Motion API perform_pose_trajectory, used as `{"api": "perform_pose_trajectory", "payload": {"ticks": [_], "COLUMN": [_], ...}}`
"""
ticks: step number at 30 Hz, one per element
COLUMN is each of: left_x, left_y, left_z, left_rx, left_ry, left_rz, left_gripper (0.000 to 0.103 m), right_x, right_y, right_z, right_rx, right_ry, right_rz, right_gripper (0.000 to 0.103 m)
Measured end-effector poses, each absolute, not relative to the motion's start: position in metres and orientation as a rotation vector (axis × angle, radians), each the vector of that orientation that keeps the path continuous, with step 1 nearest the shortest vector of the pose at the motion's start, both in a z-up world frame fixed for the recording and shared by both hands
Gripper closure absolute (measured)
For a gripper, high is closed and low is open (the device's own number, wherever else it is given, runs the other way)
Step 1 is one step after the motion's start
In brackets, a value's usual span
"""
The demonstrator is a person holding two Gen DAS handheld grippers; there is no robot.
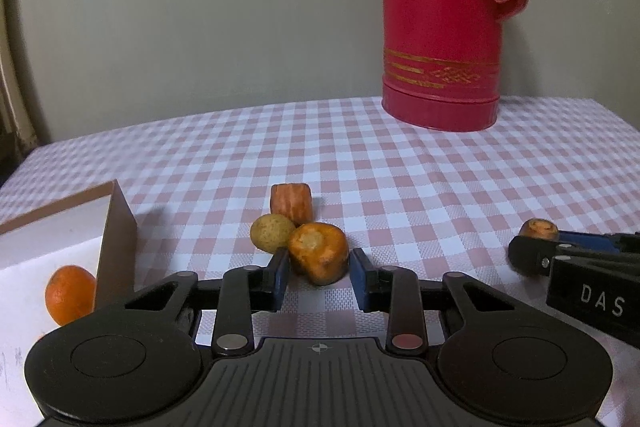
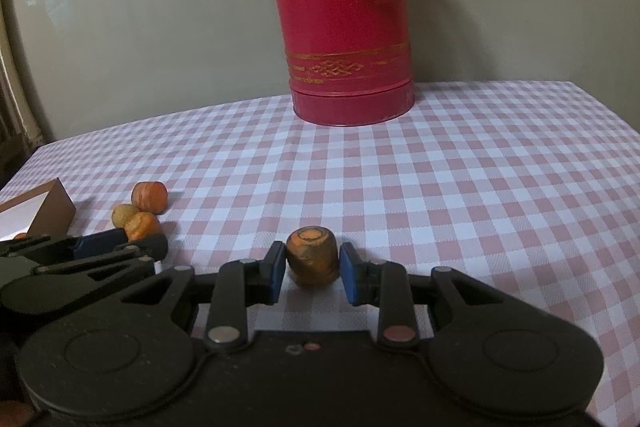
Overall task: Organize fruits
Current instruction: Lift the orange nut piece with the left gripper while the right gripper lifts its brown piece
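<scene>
My left gripper (image 1: 319, 273) is shut on an orange chunk (image 1: 318, 253) with a pale cut end, which rests on the checked cloth. A small yellow-green round fruit (image 1: 272, 237) touches the chunk's left side, and a ribbed orange-red piece (image 1: 291, 206) stands just behind them. My right gripper (image 2: 312, 275) is shut on a brownish-orange stub (image 2: 312, 261) that stands upright on the cloth. At the left edge an orange tangerine (image 1: 70, 293) lies inside a white box (image 1: 116, 227) with brown walls.
A tall red thermos jug (image 1: 440, 27) stands at the back of the table (image 2: 480, 187) near the wall. The two grippers sit side by side, the box close to the left one. The cloth's left edge drops off behind the box.
</scene>
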State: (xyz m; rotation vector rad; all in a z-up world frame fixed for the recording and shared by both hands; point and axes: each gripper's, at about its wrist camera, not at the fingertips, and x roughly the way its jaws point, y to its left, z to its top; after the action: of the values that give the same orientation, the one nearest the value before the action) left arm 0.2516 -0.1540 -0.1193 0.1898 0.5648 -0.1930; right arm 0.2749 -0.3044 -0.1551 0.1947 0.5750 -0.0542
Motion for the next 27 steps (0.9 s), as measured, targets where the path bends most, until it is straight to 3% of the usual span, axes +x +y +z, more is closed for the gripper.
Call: {"api": "perform_pose_trajectory", "payload": {"ticks": [27], "left_x": [0.220], "left_y": [-0.153], "left_z": [-0.112], "left_rx": [0.213], "left_ry": [0.548], "left_rz": [-0.225], "left_gripper": [0.070], "right_x": [0.270], "right_y": [-0.297], "right_z": [-0.151], "right_rx": [0.209], "right_ry": [0.562], "right_rz": [-0.006], "right_gripper": [0.083]}}
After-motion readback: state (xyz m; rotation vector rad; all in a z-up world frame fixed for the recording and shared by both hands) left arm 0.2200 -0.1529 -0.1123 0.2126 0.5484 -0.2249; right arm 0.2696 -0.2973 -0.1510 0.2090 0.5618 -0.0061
